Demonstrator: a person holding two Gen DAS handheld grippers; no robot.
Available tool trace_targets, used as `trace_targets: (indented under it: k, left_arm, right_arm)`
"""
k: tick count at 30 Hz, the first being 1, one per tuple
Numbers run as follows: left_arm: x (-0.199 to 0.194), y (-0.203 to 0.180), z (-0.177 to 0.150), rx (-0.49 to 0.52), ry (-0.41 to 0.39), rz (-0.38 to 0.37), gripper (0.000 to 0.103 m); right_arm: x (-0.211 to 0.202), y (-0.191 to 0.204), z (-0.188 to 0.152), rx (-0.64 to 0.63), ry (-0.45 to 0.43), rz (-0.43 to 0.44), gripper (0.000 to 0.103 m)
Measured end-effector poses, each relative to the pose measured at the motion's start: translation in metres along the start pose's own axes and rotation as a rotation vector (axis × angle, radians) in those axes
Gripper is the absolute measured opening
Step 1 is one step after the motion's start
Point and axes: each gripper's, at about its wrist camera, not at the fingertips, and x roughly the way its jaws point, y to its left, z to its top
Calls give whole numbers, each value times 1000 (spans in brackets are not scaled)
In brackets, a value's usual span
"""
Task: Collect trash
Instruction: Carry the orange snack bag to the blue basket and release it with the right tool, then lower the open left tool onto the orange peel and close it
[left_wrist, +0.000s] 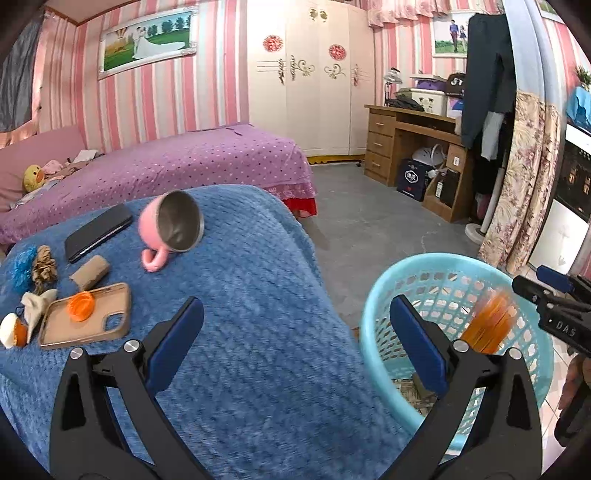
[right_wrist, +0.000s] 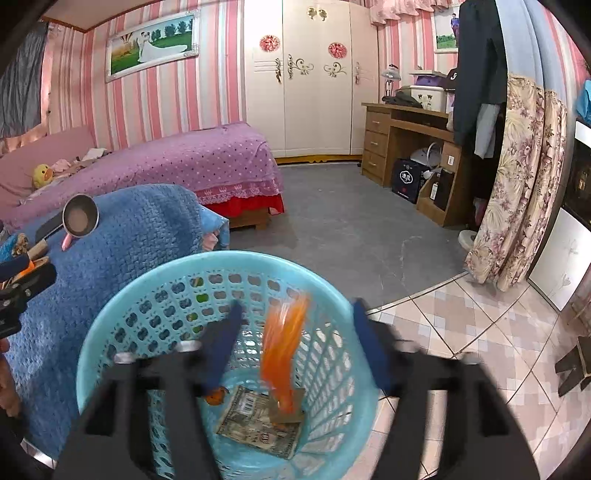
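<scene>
Right tool (right_wrist: 295, 336) wide open; blurred orange wrapper (right_wrist: 282, 354), seemingly loose, inside basket (right_wrist: 110, 332).

Left wrist view sits low over the blue blanket (left_wrist: 258, 314), facing the wardrobe (left_wrist: 314, 74), basket (left_wrist: 373, 314) at right. Right wrist view looks steeply down into that basket (right_wrist: 110, 332) at close range. Both share basket, blanket, purple bed (left_wrist: 184, 162), wardrobe and desk (left_wrist: 406, 136).

Blurred orange wrapper (right_wrist: 282, 354), perhaps airborne, inside basket (right_wrist: 110, 332)
</scene>
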Motion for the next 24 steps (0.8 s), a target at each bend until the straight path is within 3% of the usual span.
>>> trace_targets:
  k: [2,6,9,24]
  left_arm:
    - [-7,11,2,-10,-8,10,97]
    - [-21,35,5,-34,-16,29,97]
    - [-34,57,7,-43,-32,64,97]
    - [-75,177,7,-68,-51,255,98]
  right_arm:
    - [1,7,1,-12,8,-18,67]
    - [-5,17,7,2,-21,-59,94]
    - [-10,28,14,29,-39,-75,98]
    - [-10,133,32,20,-73,6,98]
